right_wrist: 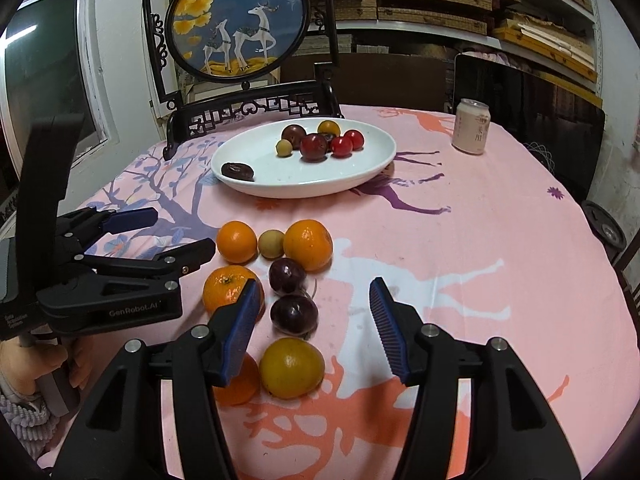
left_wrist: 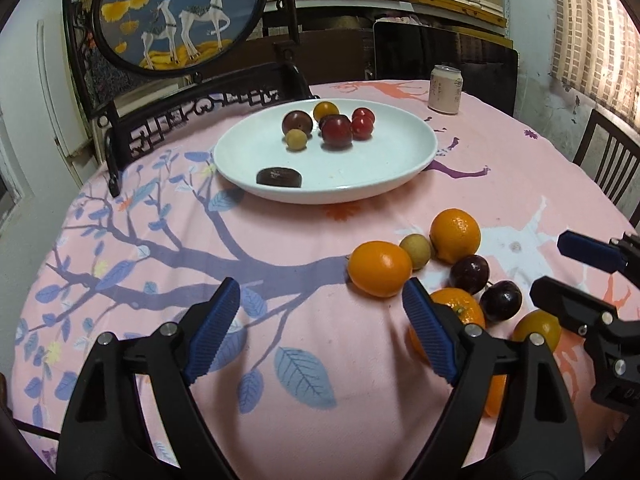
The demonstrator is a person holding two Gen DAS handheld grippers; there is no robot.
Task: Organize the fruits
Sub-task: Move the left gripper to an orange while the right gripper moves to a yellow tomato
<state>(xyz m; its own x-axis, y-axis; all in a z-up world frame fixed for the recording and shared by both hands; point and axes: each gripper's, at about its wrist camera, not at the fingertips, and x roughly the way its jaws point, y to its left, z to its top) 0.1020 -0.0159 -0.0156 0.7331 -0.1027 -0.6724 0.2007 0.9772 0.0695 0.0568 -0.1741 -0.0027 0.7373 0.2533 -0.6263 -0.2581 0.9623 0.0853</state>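
Pink tree-and-deer printed tablecloth covers a round table, with a pale drink can near the far edge and a framed oval deer picture behind. On the cloth sits a white oval ceramic plate already holding small red, dark and yellow fruits plus a dark brown flat piece. Loose fruit lies in a cluster nearer the camera: round oranges, two glossy dark purple plums, a small tan longan-like fruit and a yellow-orange round fruit. The right gripper hangs over this cluster with its blue ribbed pads apart and nothing pinched; the left gripper is spread wide over bare cloth, empty. The plums look smooth, soft-skinned and likely to roll or bruise, so a gentle squeeze across the widest middle seems best. The oranges look firmer and heavier, and should tolerate a firmer hold.
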